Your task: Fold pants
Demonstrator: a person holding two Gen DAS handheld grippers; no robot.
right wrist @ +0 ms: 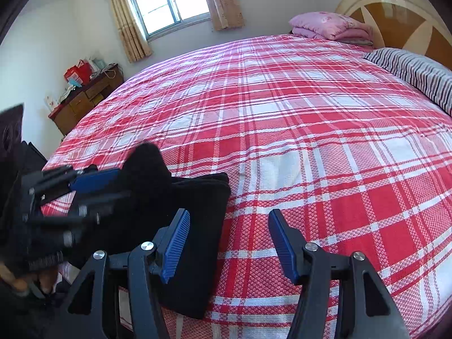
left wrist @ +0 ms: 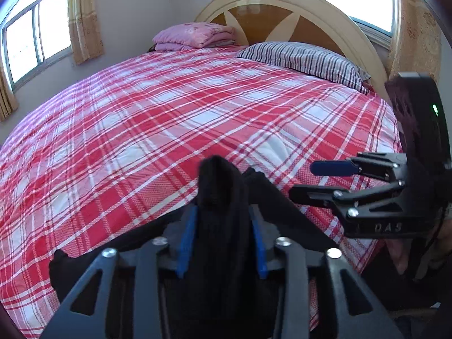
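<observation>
Black pants (right wrist: 197, 226) lie folded near the front edge of the bed. My left gripper (left wrist: 223, 226) is shut on a bunched fold of the pants (left wrist: 220, 186) and holds it up above the rest; it also shows in the right wrist view (right wrist: 118, 180), at the left. My right gripper (right wrist: 228, 243) is open and empty, just right of the pants, above the bedspread. In the left wrist view the right gripper (left wrist: 305, 180) is at the right edge with its jaws apart.
The bed has a red and white plaid bedspread (left wrist: 169, 118). A striped pillow (left wrist: 305, 59) and a folded pink quilt (left wrist: 195, 35) lie by the wooden headboard (left wrist: 282, 8). A wooden cabinet (right wrist: 84, 99) with bags stands by the far wall.
</observation>
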